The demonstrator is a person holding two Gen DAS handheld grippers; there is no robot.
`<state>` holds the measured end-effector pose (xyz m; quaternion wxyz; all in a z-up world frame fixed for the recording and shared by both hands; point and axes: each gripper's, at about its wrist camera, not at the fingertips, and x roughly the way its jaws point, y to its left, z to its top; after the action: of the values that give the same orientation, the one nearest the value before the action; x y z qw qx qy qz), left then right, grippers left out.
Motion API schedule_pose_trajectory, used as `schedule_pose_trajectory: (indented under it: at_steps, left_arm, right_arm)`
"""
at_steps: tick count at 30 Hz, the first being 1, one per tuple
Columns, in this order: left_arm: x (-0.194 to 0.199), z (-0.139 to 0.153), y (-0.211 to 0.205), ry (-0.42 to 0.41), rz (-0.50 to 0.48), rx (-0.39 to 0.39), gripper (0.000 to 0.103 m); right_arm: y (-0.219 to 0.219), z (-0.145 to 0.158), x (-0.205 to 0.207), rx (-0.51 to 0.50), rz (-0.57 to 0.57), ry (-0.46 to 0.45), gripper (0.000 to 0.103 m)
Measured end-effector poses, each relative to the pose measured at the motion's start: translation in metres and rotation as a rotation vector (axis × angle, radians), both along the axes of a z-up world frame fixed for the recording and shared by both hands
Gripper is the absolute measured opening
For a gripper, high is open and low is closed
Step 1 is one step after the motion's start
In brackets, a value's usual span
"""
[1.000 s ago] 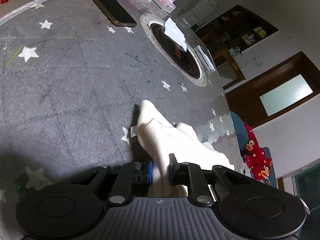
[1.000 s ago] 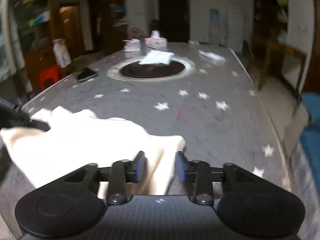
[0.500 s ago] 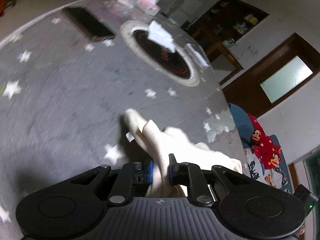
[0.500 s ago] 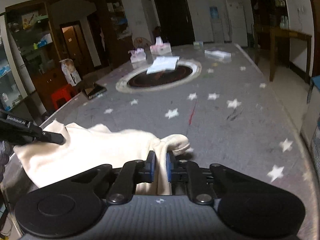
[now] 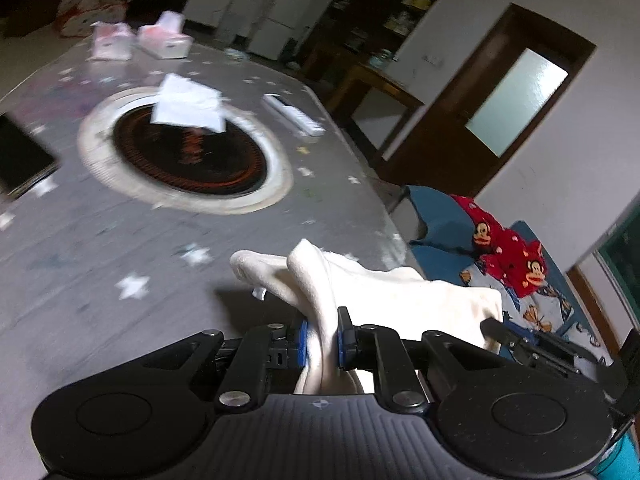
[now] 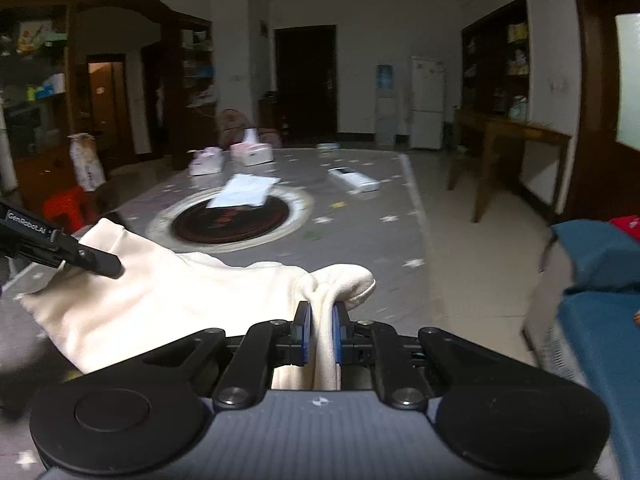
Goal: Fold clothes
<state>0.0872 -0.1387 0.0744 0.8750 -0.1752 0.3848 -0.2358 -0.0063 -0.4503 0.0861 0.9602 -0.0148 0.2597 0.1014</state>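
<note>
The cream garment (image 6: 168, 300) hangs stretched between both grippers above the star-patterned table (image 5: 100, 240) — the left gripper (image 5: 322, 336) has its jaws clamped on one bunched edge, the right gripper (image 6: 320, 332) has its jaws clamped on the opposite fold.

Cream garment (image 6: 168, 300); grey star-patterned tablecloth (image 5: 100, 240).

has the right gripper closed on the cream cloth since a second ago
Yes. The right gripper, open over the cream cloth a second ago, now pinches it, raised off the grey star-patterned table.
</note>
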Motion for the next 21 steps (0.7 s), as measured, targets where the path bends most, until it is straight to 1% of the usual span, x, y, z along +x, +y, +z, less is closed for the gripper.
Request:
schedule_pose_trajectory:
  at_steps: [5,8,10,13,14,16,18,21]
  left_arm:
    - [0.026,-0.003,-0.036,-0.027,-0.050,0.009,0.015]
    - [0.037,-0.013,-0.051,-0.040,-0.058,0.054,0.015]
    - [0.043,-0.023,-0.053,-0.030,-0.042,0.092,0.019]
    - [0.051,-0.037,-0.048,-0.013,0.008,0.155,0.020]
    - [0.052,-0.038,-0.044,-0.014,0.020,0.166,0.020]
    - [0.053,-0.037,-0.035,-0.020,0.043,0.172,0.020]
    - [0.053,-0.033,-0.031,-0.035,0.046,0.162,0.018]
    - [0.051,-0.025,-0.038,-0.065,0.005,0.127,0.018]
  right_arm:
    - [-0.023,0.000,0.019,-0.037,-0.060,-0.005,0.010]
    - [-0.032,-0.008,0.033,-0.055,-0.092,0.011,0.010]
    - [-0.037,-0.018,0.044,-0.063,-0.113,0.036,0.010]
    - [-0.045,-0.034,0.057,-0.071,-0.149,0.072,0.012]
    - [-0.046,-0.037,0.059,-0.072,-0.155,0.077,0.012]
    - [-0.047,-0.040,0.059,-0.083,-0.163,0.072,0.013]
    - [-0.042,-0.041,0.062,-0.079,-0.150,0.073,0.014]
    - [-0.033,-0.042,0.069,-0.057,-0.110,0.083,0.018]
